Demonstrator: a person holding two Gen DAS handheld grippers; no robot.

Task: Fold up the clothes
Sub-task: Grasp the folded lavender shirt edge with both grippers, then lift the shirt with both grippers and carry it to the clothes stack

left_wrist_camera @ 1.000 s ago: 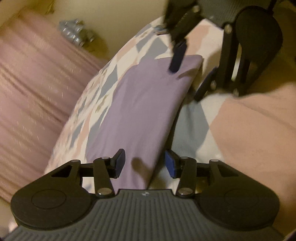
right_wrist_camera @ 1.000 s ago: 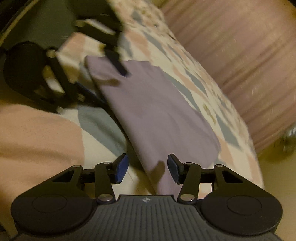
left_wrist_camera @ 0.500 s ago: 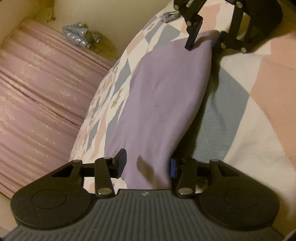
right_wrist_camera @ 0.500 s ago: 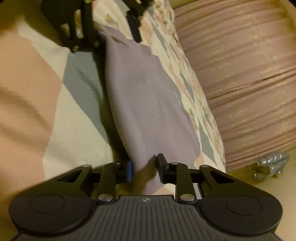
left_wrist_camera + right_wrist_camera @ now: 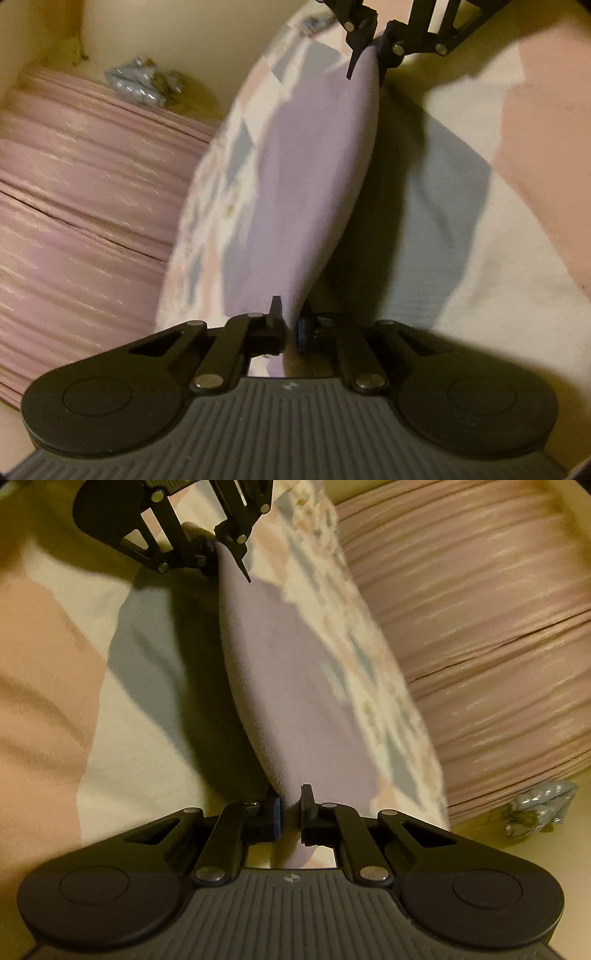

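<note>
A folded lilac garment (image 5: 310, 177) stretches between my two grippers above a patchwork bedspread (image 5: 443, 206). My left gripper (image 5: 290, 326) is shut on the garment's near end in the left wrist view. At the top of that view my right gripper (image 5: 373, 44) pinches the far end. In the right wrist view the lilac garment (image 5: 291, 686) runs from my right gripper (image 5: 290, 814), shut on its near corner, up to my left gripper (image 5: 218, 550) at the far end. The garment's long edge is raised and casts a dark shadow on the bedspread (image 5: 122, 686).
A pink ribbed bed skirt (image 5: 85, 206) hangs over the bed's side, also the pink bed skirt (image 5: 491, 635) in the right wrist view. A crumpled silvery wrapper (image 5: 142, 79) lies on the yellowish floor; the same wrapper (image 5: 535, 812) shows at the right.
Both grippers went from open beside the garment's ends to shut on them. The garment's long edge has lifted off the bedspread and now stands taut between the two grippers.
</note>
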